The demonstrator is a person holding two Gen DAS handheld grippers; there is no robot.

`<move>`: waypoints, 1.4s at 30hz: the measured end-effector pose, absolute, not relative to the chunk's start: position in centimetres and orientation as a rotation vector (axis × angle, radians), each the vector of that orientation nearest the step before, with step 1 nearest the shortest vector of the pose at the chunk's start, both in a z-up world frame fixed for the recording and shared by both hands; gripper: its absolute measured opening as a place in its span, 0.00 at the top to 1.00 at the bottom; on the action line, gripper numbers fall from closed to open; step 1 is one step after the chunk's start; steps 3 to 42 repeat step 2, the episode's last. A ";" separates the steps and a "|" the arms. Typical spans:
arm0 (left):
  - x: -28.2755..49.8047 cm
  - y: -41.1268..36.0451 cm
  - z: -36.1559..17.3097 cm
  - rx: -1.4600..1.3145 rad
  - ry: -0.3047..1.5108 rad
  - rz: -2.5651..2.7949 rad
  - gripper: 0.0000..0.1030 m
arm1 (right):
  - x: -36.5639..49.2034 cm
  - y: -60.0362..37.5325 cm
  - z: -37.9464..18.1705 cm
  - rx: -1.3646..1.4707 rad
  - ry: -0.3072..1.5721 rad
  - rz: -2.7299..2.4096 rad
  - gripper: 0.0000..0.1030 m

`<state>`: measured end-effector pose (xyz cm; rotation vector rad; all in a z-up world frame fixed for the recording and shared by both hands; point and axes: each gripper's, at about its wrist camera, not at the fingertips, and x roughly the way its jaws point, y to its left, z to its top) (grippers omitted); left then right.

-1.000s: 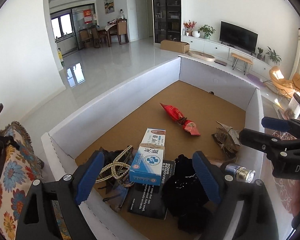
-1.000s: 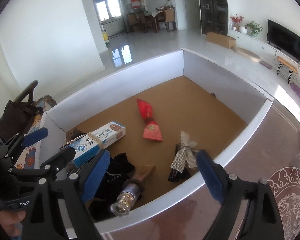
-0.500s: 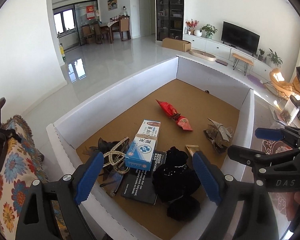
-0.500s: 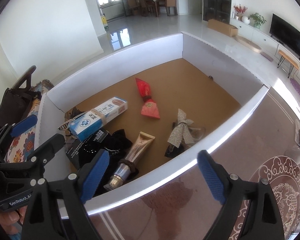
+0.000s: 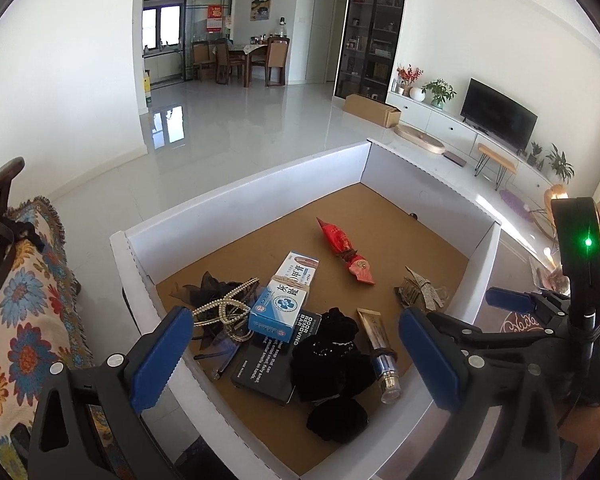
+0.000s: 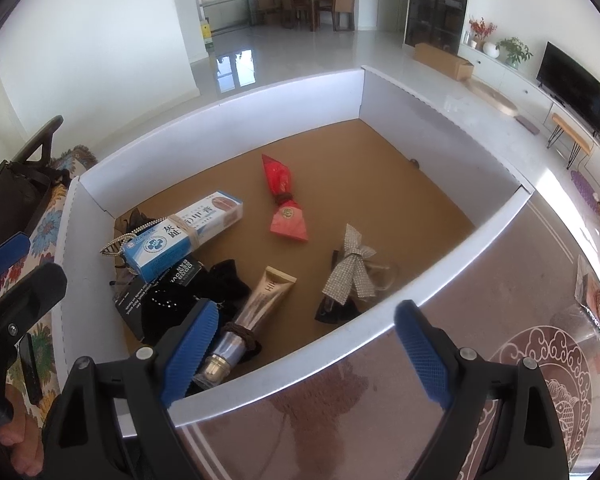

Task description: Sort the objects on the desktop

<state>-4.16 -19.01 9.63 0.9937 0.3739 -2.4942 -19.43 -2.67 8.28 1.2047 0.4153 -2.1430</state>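
A white-walled box (image 5: pixel 244 196) (image 6: pixel 236 104) with a brown floor holds the objects. Inside lie a blue-white medicine carton (image 5: pixel 284 298) (image 6: pixel 184 232), a red wrapped packet (image 5: pixel 342 246) (image 6: pixel 284 200), a gold cosmetic tube (image 5: pixel 380 350) (image 6: pixel 252 312), a rhinestone bow (image 5: pixel 420 292) (image 6: pixel 350 270), a black pouch (image 5: pixel 332 356) (image 6: pixel 188 304), a black soap box (image 5: pixel 274 360) and a pearl hair clip (image 5: pixel 224 308). My left gripper (image 5: pixel 296 360) is open and empty above the box's near left corner. My right gripper (image 6: pixel 304 350) is open and empty above the near wall.
A floral cloth (image 5: pixel 20 300) and a black bag (image 6: pixel 16 200) lie left of the box. A brown table with a white pattern (image 6: pixel 500 360) runs to the right. The right gripper shows in the left wrist view (image 5: pixel 540 316).
Both grippers have pulled back and up from the box. The gold tube now lies released on the box floor beside the black pouch.
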 end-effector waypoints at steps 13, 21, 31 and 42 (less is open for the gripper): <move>-4.1 -18.8 9.7 0.986 0.371 -2.485 0.00 | -19.6 -2.8 8.2 1.212 0.416 -2.140 0.12; -4.1 -18.8 9.7 0.986 0.371 -2.485 0.00 | -19.6 -2.8 8.2 1.212 0.416 -2.140 0.12; -4.1 -18.8 9.7 0.986 0.371 -2.485 0.00 | -19.6 -2.8 8.2 1.212 0.416 -2.140 0.12; -4.1 -18.8 9.7 0.986 0.371 -2.485 0.00 | -19.6 -2.8 8.2 1.212 0.416 -2.140 0.12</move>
